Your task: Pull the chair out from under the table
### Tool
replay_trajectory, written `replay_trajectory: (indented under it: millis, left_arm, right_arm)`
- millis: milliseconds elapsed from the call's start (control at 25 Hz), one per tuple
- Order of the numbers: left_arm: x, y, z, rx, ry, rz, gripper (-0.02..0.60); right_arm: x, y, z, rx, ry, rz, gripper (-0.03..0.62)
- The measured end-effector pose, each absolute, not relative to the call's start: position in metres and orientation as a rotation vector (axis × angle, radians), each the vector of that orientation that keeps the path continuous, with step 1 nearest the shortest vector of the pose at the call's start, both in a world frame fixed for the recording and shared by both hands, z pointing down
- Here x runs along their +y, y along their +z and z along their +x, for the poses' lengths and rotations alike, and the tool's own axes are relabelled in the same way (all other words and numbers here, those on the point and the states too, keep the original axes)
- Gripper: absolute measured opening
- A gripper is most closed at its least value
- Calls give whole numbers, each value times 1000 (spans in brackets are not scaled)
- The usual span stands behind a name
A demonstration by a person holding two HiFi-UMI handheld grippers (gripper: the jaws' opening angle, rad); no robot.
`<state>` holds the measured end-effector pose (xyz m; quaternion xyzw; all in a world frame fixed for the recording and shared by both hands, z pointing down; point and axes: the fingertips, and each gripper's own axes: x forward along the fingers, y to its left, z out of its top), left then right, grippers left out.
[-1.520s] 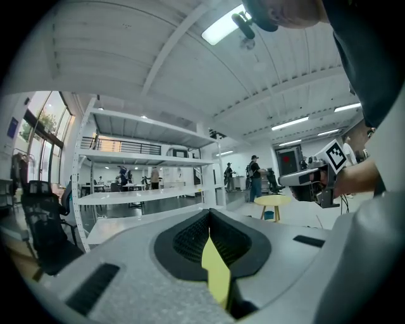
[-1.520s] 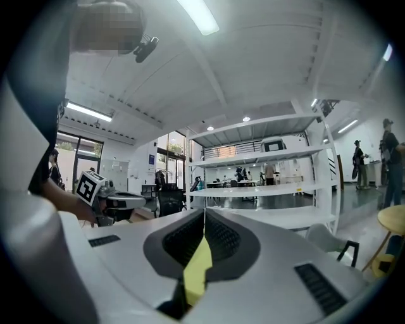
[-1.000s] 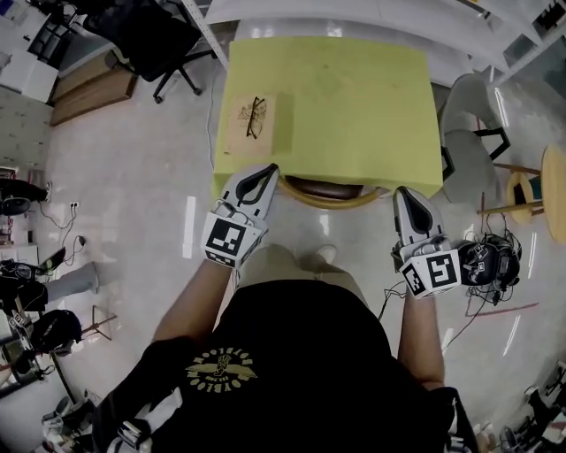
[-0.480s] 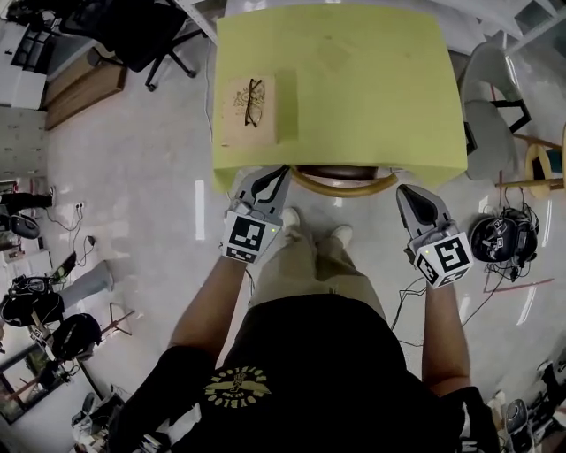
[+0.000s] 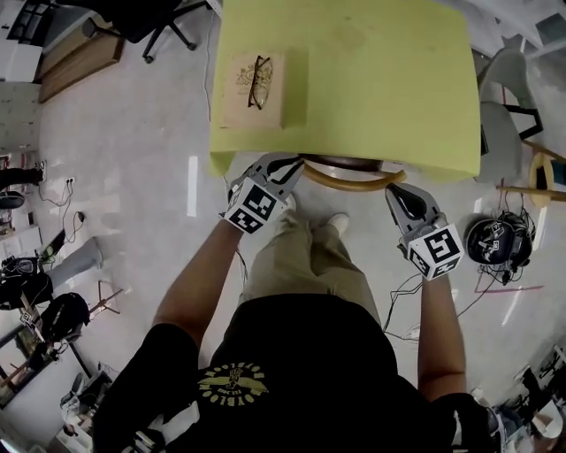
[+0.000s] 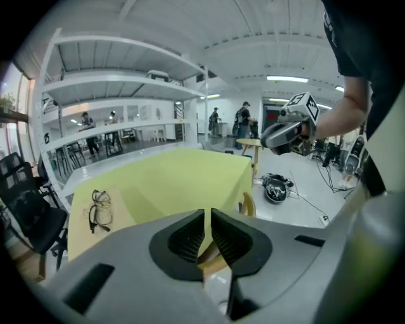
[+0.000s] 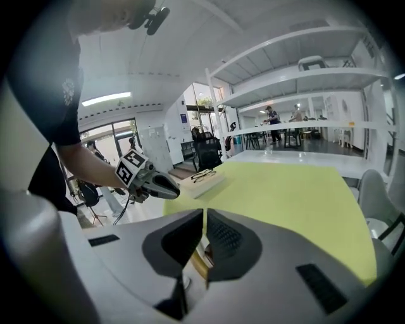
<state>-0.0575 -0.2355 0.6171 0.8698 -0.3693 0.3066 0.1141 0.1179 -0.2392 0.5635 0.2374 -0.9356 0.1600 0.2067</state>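
The chair is tucked under the yellow-green table; only its curved wooden back rail and a strip of dark seat show at the near edge. My left gripper is shut and empty, with its tips by the rail's left end under the table edge. My right gripper is also shut and empty, just off the rail's right end. In the left gripper view the closed jaws point over the rail. The right gripper view shows closed jaws above the rail. Whether either gripper touches the rail is unclear.
A wooden box with black glasses lies on the table's left side. A grey chair stands at the right, headphones and cables lie on the floor, and a black office chair is at the far left. My legs stand just behind the chair.
Both grippers have come down and tilted lower, from in front of the table edge to the level of the chair's back rail. Their jaws stayed shut.
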Motion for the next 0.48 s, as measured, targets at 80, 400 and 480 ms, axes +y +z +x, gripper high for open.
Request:
replay_trajectory:
  millis: [80, 400, 480]
  left_arm:
    - [-232, 631, -55, -1022, 949, 2549, 12]
    - [-208, 697, -31, -621, 1300, 2595, 110]
    - [-203, 711, -28, -529, 1356, 2590, 130]
  right_arm:
    - [-238, 576, 114, -2572, 437, 617, 14]
    - [-231, 631, 105, -2426, 376, 434, 88]
    - [-229, 645, 103, -2395, 376, 395, 109]
